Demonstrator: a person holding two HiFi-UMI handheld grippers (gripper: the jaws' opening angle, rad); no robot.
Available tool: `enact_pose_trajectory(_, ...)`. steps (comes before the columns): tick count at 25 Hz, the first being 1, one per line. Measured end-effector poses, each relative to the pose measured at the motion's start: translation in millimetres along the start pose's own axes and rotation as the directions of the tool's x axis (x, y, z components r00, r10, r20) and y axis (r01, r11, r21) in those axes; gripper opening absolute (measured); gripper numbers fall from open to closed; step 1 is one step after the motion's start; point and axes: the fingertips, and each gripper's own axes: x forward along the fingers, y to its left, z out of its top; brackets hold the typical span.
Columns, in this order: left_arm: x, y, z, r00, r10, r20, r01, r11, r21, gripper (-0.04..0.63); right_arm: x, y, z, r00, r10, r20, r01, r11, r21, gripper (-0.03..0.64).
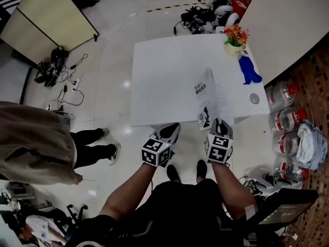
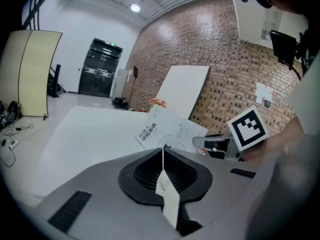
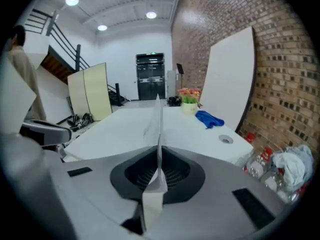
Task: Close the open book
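Glossy white floor (image 1: 113,66) runs under one white table (image 1: 159,81). A brick wall (image 3: 280,84) stands on the right with one white board (image 3: 230,79) leaning on it. One folding screen (image 1: 46,14) stands at the far left, and tangled cables (image 1: 200,17) lie beyond the table.

On the table are one book (image 1: 205,94), one pot of flowers (image 1: 235,37), one blue cloth (image 1: 250,71) and one small round grey disc (image 1: 255,99). At least three clear bottles (image 1: 286,119) with red caps lie on the floor to the right. One bystander (image 1: 31,138) stands at the left.

The book sits by the table's near right edge, partly open, its printed cover raised at a slant. The right gripper (image 1: 221,123) is pressed together on a thin leaf of the book, which stands on edge between its jaws. The left gripper (image 1: 169,133) hovers at the table's near edge, just left of the book, its jaws pressed together with nothing between them.
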Motion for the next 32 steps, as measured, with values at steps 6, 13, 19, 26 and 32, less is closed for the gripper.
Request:
enact_pose_trajectory(6, 26.7, -23.1, 1.1, 0.997, -0.042, -0.071, 0.042, 0.999, -0.010, 0.009, 36.5, -66.2, -51.7, 0.990, 0.048, -0.136, -0.003, 0.950, 0.314, 0.021)
enact_pose_trajectory(13, 42.6, -34.1, 0.5, 0.996, -0.043, -0.084, 0.045, 0.999, 0.019, 0.009, 58.9, -86.1, -82.2, 0.961, 0.056, -0.270, 0.014, 0.968, 0.249, 0.107)
enact_pose_trajectory(19, 39.8, -31.4, -2.1, 0.995, 0.008, -0.100, -0.007, 1.000, 0.005, 0.009, 52.5, -84.6, -71.7, 0.953, 0.078, -0.292, -0.017, 0.978, 0.208, 0.132)
enact_pose_trajectory(26, 21.6, -33.2, 21.0, 1.000, -0.005, -0.012, 0.005, 1.000, -0.004, 0.009, 16.9, -106.8, -24.4, 0.980, -0.005, -0.198, 0.014, 0.999, 0.048, 0.131)
enact_pose_trajectory(32, -16.4, -24.7, 58.3, 0.994, 0.059, 0.096, -0.063, 0.997, 0.042, 0.009, -35.4, -52.9, 53.2, 0.979, 0.202, -0.011, -0.202, 0.972, -0.123, 0.129)
